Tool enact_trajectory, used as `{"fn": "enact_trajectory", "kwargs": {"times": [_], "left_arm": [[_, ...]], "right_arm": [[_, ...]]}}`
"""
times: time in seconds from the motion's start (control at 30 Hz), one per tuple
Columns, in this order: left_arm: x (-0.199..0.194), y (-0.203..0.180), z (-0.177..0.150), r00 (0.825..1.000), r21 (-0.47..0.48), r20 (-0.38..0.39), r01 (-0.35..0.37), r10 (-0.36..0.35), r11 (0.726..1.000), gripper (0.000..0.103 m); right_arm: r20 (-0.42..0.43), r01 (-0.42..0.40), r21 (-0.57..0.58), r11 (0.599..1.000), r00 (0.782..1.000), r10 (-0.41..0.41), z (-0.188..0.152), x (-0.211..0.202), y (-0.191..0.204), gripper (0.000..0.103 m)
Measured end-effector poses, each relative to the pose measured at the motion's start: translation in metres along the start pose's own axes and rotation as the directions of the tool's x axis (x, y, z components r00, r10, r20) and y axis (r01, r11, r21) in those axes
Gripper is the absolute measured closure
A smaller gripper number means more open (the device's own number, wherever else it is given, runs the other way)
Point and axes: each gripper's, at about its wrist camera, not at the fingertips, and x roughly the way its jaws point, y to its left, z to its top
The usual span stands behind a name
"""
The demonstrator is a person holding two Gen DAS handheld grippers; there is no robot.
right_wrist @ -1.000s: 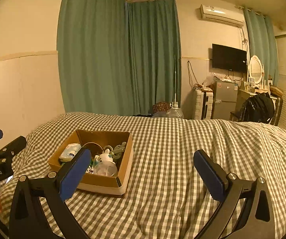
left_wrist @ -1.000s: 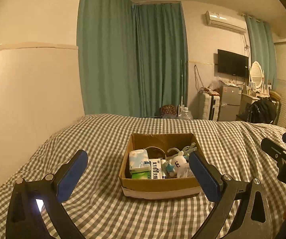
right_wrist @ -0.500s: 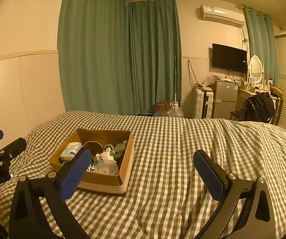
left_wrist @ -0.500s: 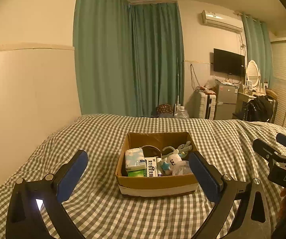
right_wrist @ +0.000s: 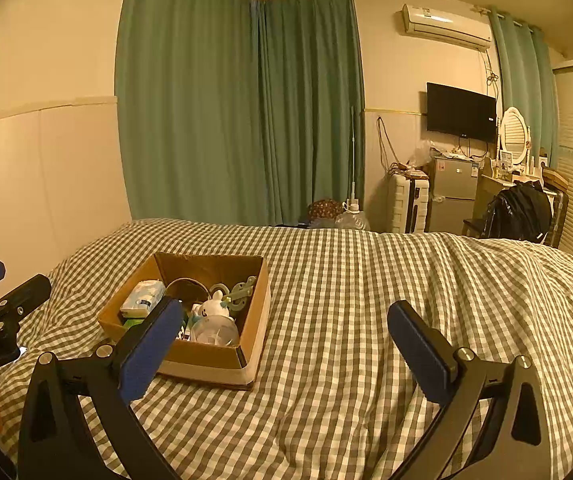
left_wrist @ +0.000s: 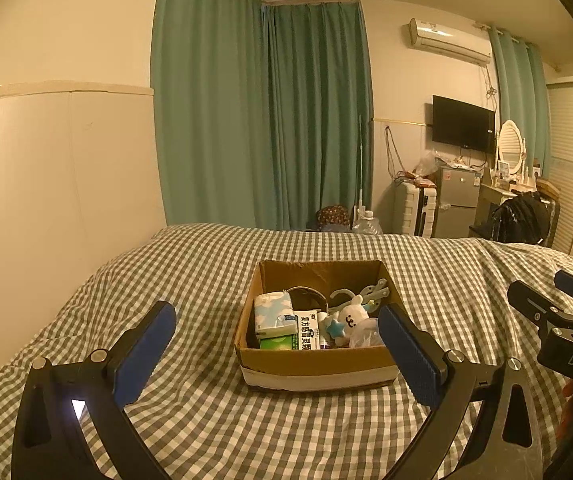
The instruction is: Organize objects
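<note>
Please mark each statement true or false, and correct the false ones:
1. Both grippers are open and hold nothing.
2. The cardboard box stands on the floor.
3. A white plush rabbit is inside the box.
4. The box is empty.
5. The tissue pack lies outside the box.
1. True: the left gripper and the right gripper are both open and hold nothing.
2. False: the cardboard box stands on the checked bedspread.
3. True: the white plush rabbit is inside.
4. False: it holds several things.
5. False: the tissue pack lies inside the box, at its left side.
</note>
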Motion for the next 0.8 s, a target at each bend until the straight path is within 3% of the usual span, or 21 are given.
{"fn": "enact_trajectory", "kwargs": {"times": [0.8], "left_arm": [[0.0003, 0.0069, -0.0045, 1.0, -0.016, -0.003, -0.023, 0.023, 1.0, 0.0]], "right_arm": [[-0.032, 0.006, -0.011, 1.0, 0.999, -0.006, -0.0053, 0.0104, 0.0046, 0.0]]}}
